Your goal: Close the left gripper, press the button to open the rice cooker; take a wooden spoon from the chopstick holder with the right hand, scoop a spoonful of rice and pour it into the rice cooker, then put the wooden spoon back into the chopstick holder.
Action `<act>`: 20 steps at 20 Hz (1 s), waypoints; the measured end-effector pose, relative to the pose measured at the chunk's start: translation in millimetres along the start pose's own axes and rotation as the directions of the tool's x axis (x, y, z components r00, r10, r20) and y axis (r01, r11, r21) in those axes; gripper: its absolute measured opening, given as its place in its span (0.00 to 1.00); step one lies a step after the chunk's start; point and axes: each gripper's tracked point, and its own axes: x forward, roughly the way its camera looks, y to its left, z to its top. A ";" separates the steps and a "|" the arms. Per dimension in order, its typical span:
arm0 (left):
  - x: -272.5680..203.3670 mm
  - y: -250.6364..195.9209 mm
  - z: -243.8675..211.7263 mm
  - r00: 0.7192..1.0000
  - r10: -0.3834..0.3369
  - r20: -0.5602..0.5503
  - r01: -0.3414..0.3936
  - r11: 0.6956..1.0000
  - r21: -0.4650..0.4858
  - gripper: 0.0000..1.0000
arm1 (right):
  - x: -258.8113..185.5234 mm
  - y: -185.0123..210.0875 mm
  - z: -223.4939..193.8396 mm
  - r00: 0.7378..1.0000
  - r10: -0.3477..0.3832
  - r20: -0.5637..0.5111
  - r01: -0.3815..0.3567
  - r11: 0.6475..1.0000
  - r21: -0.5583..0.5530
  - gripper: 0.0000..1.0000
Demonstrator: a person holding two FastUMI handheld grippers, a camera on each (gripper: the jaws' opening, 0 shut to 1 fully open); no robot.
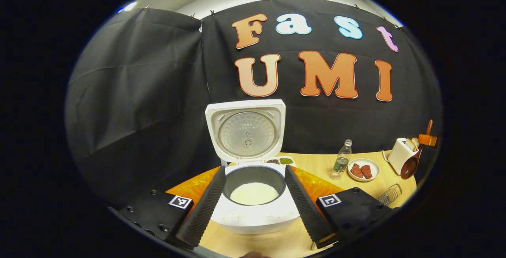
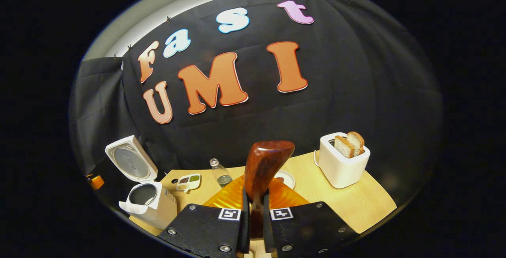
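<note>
Standing open on the table, the cooker has its lid tipped up and back, and white rice lies in the pot. The left gripper hangs just before it, jaws released and spread so that one finger shows on either side of the pot.

In the right gripper view, the right gripper is clenched on the handle of the spoon, whose long axis runs straight out along the fingers, bowl upward and away. From those jaws the cooker lies well off to the left, across an orange mat; the toaster stands to the right. In the left gripper view the spoon hangs beside the toaster, above a wire holder at the table's edge.

The right hand is therefore the one placed for the return: the spoon probably has to come down handle-first into that holder.
</note>
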 end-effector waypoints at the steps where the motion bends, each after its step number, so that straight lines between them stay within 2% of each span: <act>1: -2.8 -0.1 0.6 1.000 0.009 0.002 -0.009 1.000 0.003 1.00 | 1.1 -11.9 -7.5 1.000 -0.013 -0.011 0.014 1.000 0.020 0.13; 2: -6.9 0.4 1.4 1.000 0.018 0.007 -0.018 1.000 0.006 1.00 | 2.5 -21.8 -14.5 1.000 -0.020 -0.015 0.021 0.999 0.033 0.13; 3: -9.4 0.0 2.8 1.000 0.023 0.013 -0.023 1.000 0.008 1.00 | 3.6 -30.4 -21.1 0.999 -0.029 -0.014 0.029 0.999 0.038 0.09; 4: -10.7 -0.2 3.1 0.999 0.030 0.014 -0.030 0.999 0.011 0.97 | 5.8 -38.3 -28.1 0.999 -0.035 -0.014 0.035 0.998 0.043 0.13; 8: -16.4 1.0 4.4 0.998 0.059 0.010 -0.059 0.998 0.017 0.98 | 15.6 -52.7 -71.8 0.996 -0.017 -0.092 0.024 0.997 0.067 0.13; 11: -21.0 -3.0 9.1 0.997 0.070 0.018 -0.071 0.997 0.028 0.97 | 25.5 -65.2 -92.7 0.995 -0.026 -0.095 0.032 0.998 0.053 0.14; 16: -24.4 -17.0 11.2 0.998 0.067 0.018 -0.068 0.997 0.045 0.97 | 34.4 -68.6 -121.8 0.989 0.001 -0.148 0.019 0.991 0.130 0.16; 20: -22.1 -29.8 13.5 0.999 0.042 0.017 -0.043 0.998 0.046 0.96 | 29.4 -75.9 -137.2 0.983 -0.012 -0.181 0.034 0.992 0.120 0.18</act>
